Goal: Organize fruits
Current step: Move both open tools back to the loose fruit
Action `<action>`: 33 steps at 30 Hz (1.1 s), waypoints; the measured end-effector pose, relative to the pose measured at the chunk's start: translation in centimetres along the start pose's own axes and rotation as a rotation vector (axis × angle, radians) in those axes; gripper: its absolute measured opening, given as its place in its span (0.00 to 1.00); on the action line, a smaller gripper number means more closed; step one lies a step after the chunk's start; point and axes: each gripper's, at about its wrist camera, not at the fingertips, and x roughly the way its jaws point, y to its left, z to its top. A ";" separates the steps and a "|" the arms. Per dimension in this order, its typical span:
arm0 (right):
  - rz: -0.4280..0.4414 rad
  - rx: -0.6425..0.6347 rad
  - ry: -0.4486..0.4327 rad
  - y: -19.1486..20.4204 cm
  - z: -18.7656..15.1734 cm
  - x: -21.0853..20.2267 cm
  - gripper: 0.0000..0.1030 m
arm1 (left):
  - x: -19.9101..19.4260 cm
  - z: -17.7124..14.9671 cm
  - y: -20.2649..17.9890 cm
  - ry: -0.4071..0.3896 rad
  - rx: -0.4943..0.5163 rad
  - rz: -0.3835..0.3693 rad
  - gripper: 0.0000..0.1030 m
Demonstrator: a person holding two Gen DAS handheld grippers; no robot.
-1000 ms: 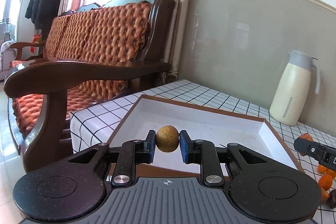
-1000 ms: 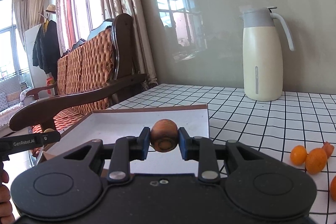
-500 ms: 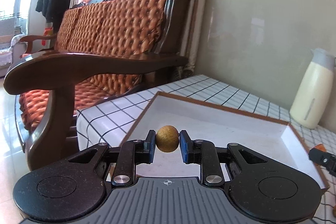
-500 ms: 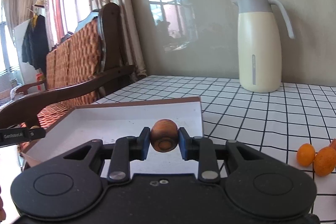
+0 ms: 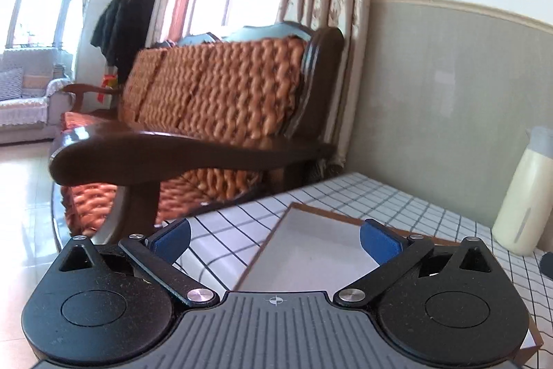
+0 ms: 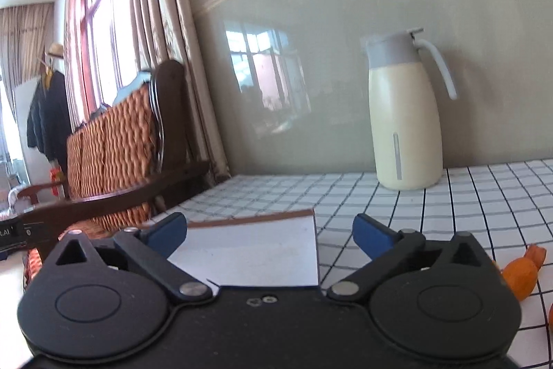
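Both grippers hang over the white tray (image 5: pixel 311 251) on the checked surface (image 6: pixel 432 196). The left gripper (image 5: pixel 275 239) is opening, its jaws spread wide with nothing between them. The right gripper (image 6: pixel 269 232) is likewise opening and bare. No fruit shows in the visible tray floor, though the gripper bodies hide the near part. Orange fruits (image 6: pixel 518 275) lie right of the tray; a jug (image 6: pixel 404 127) stands behind.

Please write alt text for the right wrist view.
The right gripper, its jaws opening and nothing between them, points over a white tray on a checked table. A cream jug stands behind; orange fruit lies right.
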 end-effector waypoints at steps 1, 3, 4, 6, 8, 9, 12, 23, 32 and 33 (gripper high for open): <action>0.000 -0.005 -0.006 0.1 0.1 -0.1 0.94 | 0.0 0.0 -0.1 0.001 0.008 0.003 1.00; 0.001 -0.014 -0.006 0.1 0.3 -0.1 0.94 | 0.0 -0.1 -0.3 0.008 0.019 0.000 1.00; 0.001 -0.020 -0.004 0.1 0.3 -0.2 0.94 | -0.1 -0.1 -0.4 0.010 0.024 -0.001 1.00; -0.009 -0.040 -0.004 0.2 0.5 -0.3 0.94 | -0.1 -0.2 -0.5 0.013 0.033 0.000 1.00; -0.013 -0.059 -0.014 0.3 0.6 -0.8 0.94 | -0.2 -0.2 -0.7 0.019 0.040 -0.004 1.00; -0.006 -0.064 -0.021 0.2 0.7 -1.0 0.94 | -0.2 -0.3 -0.8 0.020 0.044 -0.005 1.00; 0.007 -0.070 -0.032 0.0 1.1 -1.7 0.94 | -0.7 -0.5 -1.3 0.020 0.064 -0.009 1.00; 0.039 -0.025 0.102 -2.3 0.9 -2.3 0.94 | -1.9 -1.1 -3.2 0.022 0.114 -0.034 1.00; 0.051 -0.065 0.046 -3.6 0.9 -5.7 0.94 | -3.3 -1.5 -5.5 0.015 0.131 -0.098 1.00; 0.057 -0.068 0.057 -3.8 0.9 -5.8 0.94 | -3.5 -1.6 -5.9 0.018 0.130 -0.113 1.00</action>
